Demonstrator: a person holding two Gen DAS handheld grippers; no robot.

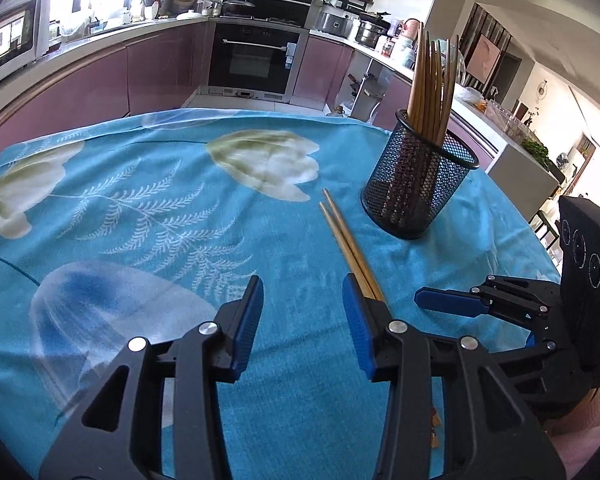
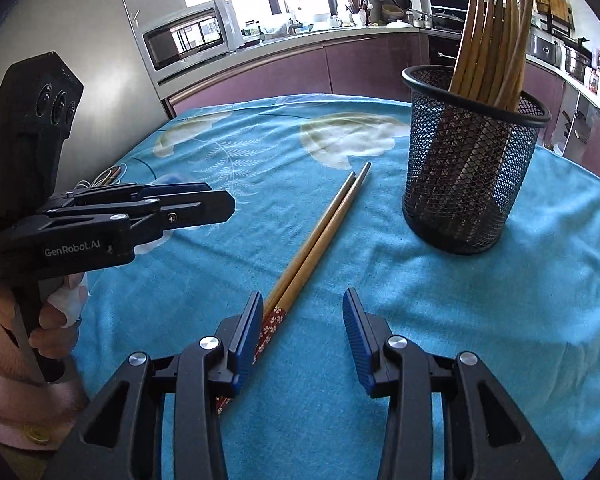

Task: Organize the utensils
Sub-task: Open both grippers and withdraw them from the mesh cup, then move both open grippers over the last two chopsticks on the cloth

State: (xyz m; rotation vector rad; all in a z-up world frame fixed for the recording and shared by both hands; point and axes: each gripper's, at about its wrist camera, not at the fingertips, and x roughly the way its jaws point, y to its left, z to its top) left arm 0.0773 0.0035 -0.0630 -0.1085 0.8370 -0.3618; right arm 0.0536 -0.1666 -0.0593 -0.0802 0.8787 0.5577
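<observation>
While both grippers hover low over blue cloth (image 2: 500, 300), nothing is held. Right gripper (image 2: 303, 322): jaws spread wide, empty; left pad set just beside patterned butt end of chopstick pair (image 2: 320, 236). Left gripper (image 1: 303, 312): jaws wide, empty; same pair seen passing behind its right pad. Pair laid flat, side by side, tips toward mesh holder (image 2: 470, 160), near but apart from it. Holder upright, already stocked with standing chopsticks (image 2: 496, 36). Step judged: pickup of loose pair, not yet begun. Next move calls for jaws centred over both sticks, closed, lifted, dropped into holder.
</observation>
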